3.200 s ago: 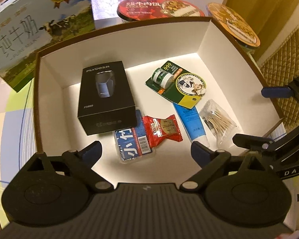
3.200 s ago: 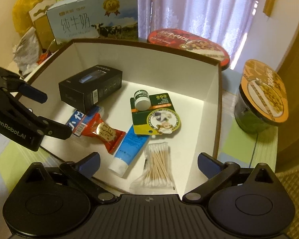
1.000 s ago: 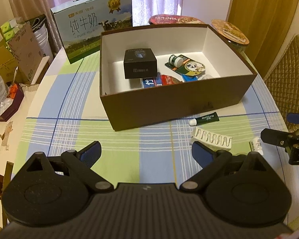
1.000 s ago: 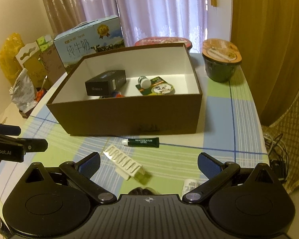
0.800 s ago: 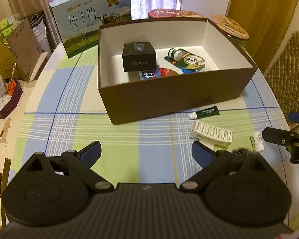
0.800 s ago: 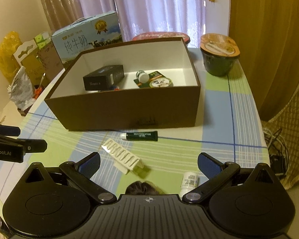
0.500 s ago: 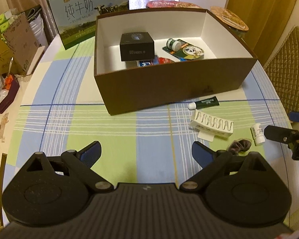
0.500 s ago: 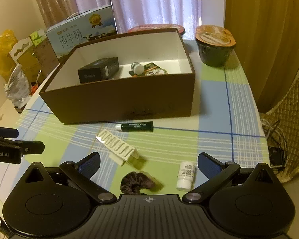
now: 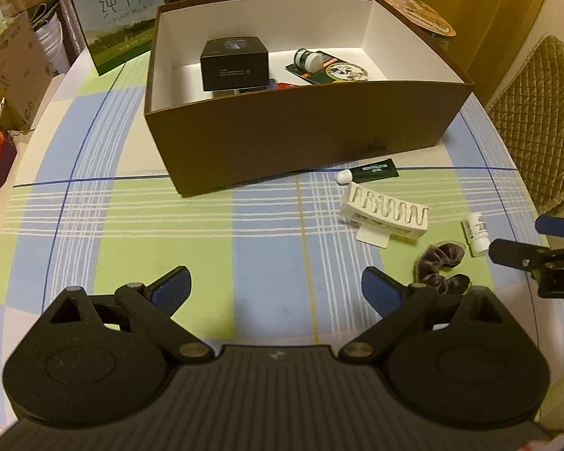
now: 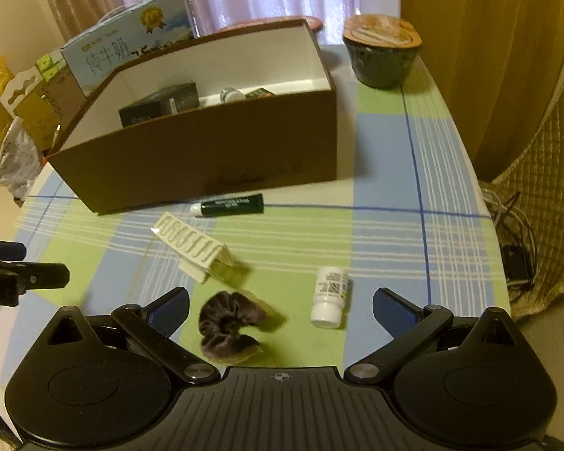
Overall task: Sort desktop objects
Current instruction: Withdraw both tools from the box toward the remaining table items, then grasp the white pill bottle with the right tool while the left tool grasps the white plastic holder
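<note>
Both the right gripper (image 10: 280,310) and the left gripper (image 9: 276,287) hold their jaws wide apart, empty, above the tabletop (image 9: 267,225). Near its right edge lie a scrunchie (image 10: 227,323), a white bottle (image 10: 330,296), a white rack (image 10: 193,245) and a dark tube (image 10: 231,204), just before the brown box (image 10: 206,161).

milk carton (image 9: 131,7) reading "纯牛奶 PURE MILK", other labels too small

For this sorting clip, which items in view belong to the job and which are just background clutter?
Belongs to the job:
brown box
green ointment tube
white ridged holder
dark scrunchie
small white bottle
black carton, already inside the box

Just lying about:
milk carton
instant noodle bowl
quilted chair cushion
</note>
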`<state>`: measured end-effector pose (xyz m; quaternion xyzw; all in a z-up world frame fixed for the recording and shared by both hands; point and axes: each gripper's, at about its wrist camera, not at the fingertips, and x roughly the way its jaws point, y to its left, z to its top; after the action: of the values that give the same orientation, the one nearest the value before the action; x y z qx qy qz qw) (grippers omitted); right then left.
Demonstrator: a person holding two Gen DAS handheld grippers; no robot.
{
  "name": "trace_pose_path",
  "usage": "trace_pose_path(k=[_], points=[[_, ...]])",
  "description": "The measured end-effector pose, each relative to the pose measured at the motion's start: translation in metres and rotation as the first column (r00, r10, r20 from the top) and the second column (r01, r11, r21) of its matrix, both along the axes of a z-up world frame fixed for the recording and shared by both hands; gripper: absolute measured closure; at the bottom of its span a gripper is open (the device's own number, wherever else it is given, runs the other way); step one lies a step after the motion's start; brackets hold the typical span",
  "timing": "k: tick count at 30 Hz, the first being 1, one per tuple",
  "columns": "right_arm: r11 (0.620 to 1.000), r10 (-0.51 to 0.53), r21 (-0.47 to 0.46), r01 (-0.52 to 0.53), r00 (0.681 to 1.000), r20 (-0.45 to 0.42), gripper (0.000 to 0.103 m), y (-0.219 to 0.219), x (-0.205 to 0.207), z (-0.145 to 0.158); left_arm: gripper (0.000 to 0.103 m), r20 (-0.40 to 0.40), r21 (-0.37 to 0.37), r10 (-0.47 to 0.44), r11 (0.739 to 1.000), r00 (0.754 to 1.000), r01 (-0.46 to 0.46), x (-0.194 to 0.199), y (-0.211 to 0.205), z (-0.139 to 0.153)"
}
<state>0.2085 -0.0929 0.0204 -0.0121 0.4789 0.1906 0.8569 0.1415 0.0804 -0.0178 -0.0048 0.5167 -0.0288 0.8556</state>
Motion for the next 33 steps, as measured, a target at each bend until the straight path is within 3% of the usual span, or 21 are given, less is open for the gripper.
trace_pose_path(k=[14,15,17,23,33], points=[[0.997,-0.077,0.006,0.077,0.997,-0.009,0.003,-0.021,0.003,-0.023,0.008,-0.015,-0.007,-0.023,1.0,1.0,0.022,0.001,-0.008,-0.015],[0.997,-0.079,0.005,0.079,0.997,-0.006,0.005,-0.022,0.004,-0.025,0.008,-0.017,-0.007,-0.022,1.0,1.0,0.022,0.002,-0.008,-0.016],[0.997,-0.077,0.004,0.077,0.997,-0.01,0.022,-0.024,0.006,-0.029,0.008,-0.02,-0.007,-0.02,1.0,1.0,0.02,0.002,-0.007,-0.018],[0.998,-0.069,-0.002,0.069,0.998,-0.008,0.044,-0.024,0.012,-0.039,0.008,-0.015,-0.005,-0.017,1.0,1.0,0.016,0.005,-0.006,-0.021],[0.998,-0.057,-0.025,0.057,0.998,0.018,0.057,-0.015,0.023,-0.055,0.008,-0.02,-0.005,-0.037,0.999,0.999,0.037,0.012,-0.014,-0.033]])
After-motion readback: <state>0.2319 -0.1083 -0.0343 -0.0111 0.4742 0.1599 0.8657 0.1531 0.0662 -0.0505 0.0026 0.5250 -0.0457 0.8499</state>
